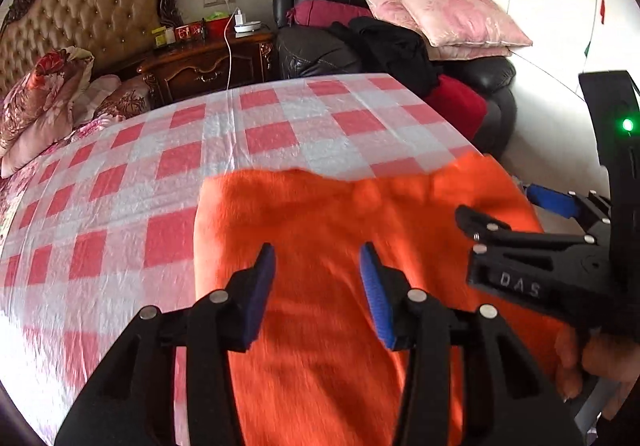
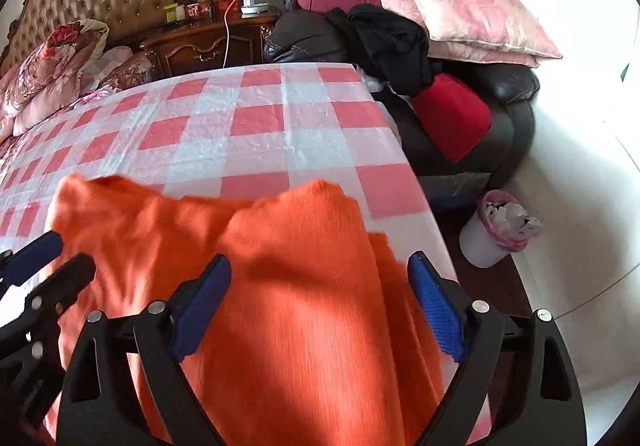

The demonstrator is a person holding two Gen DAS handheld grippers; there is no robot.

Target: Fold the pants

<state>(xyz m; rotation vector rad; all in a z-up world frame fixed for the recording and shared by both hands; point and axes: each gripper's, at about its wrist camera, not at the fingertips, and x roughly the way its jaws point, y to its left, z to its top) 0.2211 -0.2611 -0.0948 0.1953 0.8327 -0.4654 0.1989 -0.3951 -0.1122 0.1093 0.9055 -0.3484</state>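
On the floor beside the black armchair (image 2: 500,113), your white bin (image 2: 486,242) with its pink liner holds crumpled white paper. The orange pants (image 2: 256,286) lie on the red-and-white checked sheet (image 2: 256,117) near the bed's corner, fuzzy and motion-blurred, with a rumpled far edge. Your left gripper (image 1: 318,286) is moderately open above the fabric, gripping nothing. Your right gripper (image 2: 320,302) is spread wide over the pants, also empty; its side reads "DAS" in the left wrist view.
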